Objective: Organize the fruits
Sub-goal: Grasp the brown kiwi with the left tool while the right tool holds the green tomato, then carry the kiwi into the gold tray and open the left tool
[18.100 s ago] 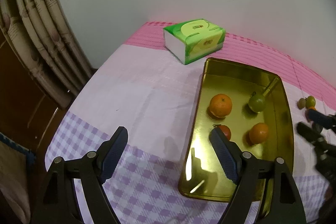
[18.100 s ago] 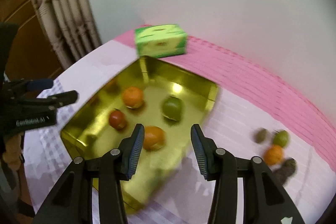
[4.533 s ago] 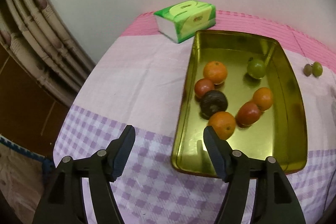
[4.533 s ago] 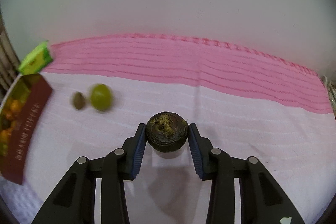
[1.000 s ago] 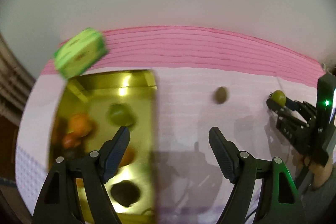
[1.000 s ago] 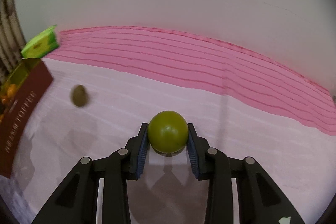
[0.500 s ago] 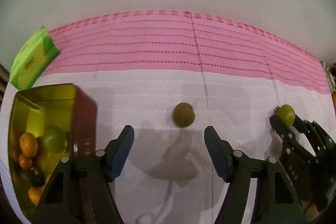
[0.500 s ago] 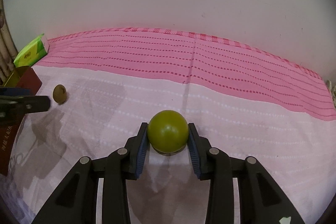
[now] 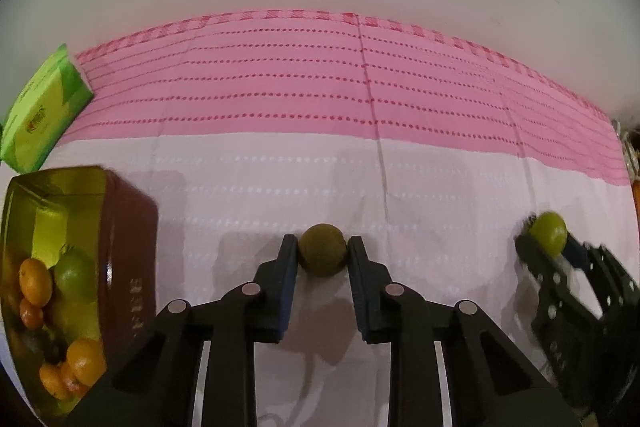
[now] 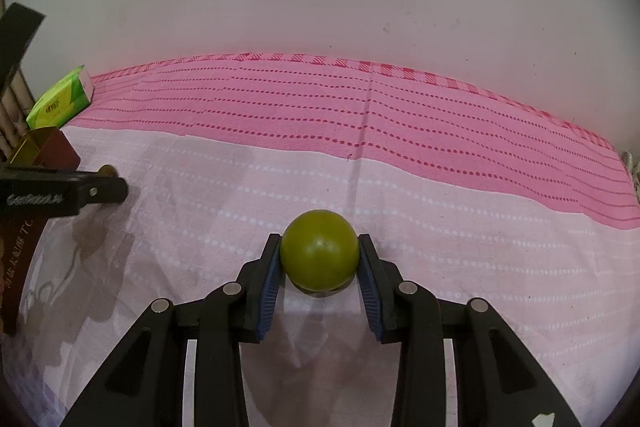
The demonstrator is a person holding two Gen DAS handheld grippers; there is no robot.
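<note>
Left gripper (image 9: 322, 254) clamps a brown kiwi (image 9: 322, 254) at lower centre; right gripper (image 10: 319, 255) grips a green fruit (image 10: 319, 255). Gold tray (image 9: 132, 227) sits lower left.

left tool (image 9: 322, 254) apparently pinching the brownish fruit (image 9: 322, 254).

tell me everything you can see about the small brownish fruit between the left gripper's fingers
The small brownish fruit is round, dull olive-brown, with a rough matte skin. It sits between the two pads of the left gripper, which close on its sides. It is low over the pale tablecloth, right of the gold tray; whether it touches the cloth is unclear.
</note>
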